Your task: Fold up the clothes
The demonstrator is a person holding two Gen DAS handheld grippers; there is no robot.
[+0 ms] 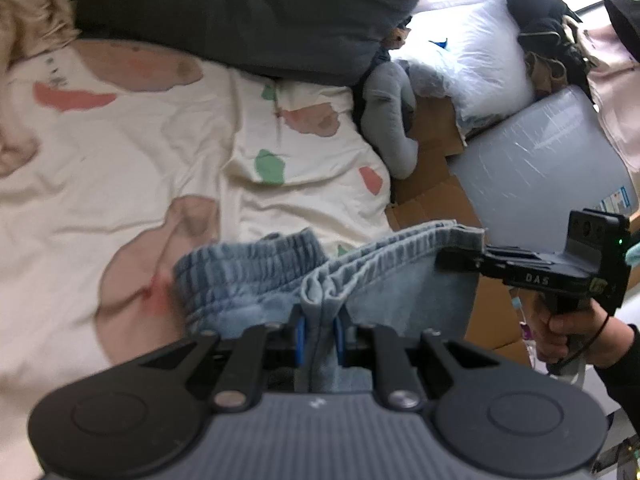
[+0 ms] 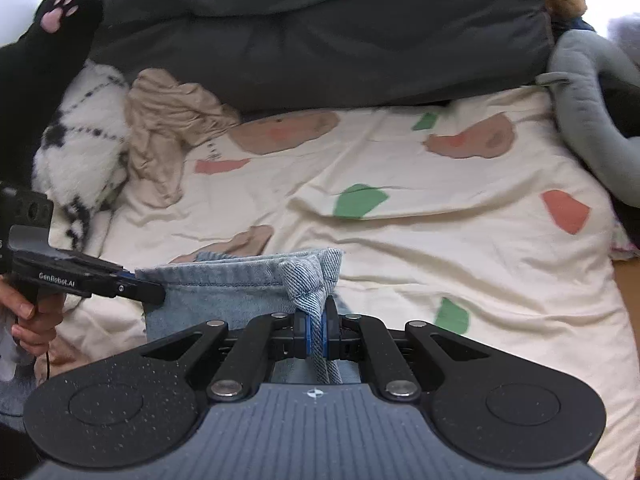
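Both grippers clamped on denim, each held by a hand

The left gripper has its blue pads pressed onto a bunched fold of the jeans, pointing moderately downward. The right gripper pinches a gathered corner of the same fabric between nearly closed pads and tilts down more steeply. A bare hand wraps the right gripper's handle; another hand grasps the left one's handle.

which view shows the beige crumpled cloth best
The right wrist view: the beige crumpled cloth lies whole on the patterned sheet, beside a fluffy white throw. The left wrist view shows no beige cloth that can be told apart.
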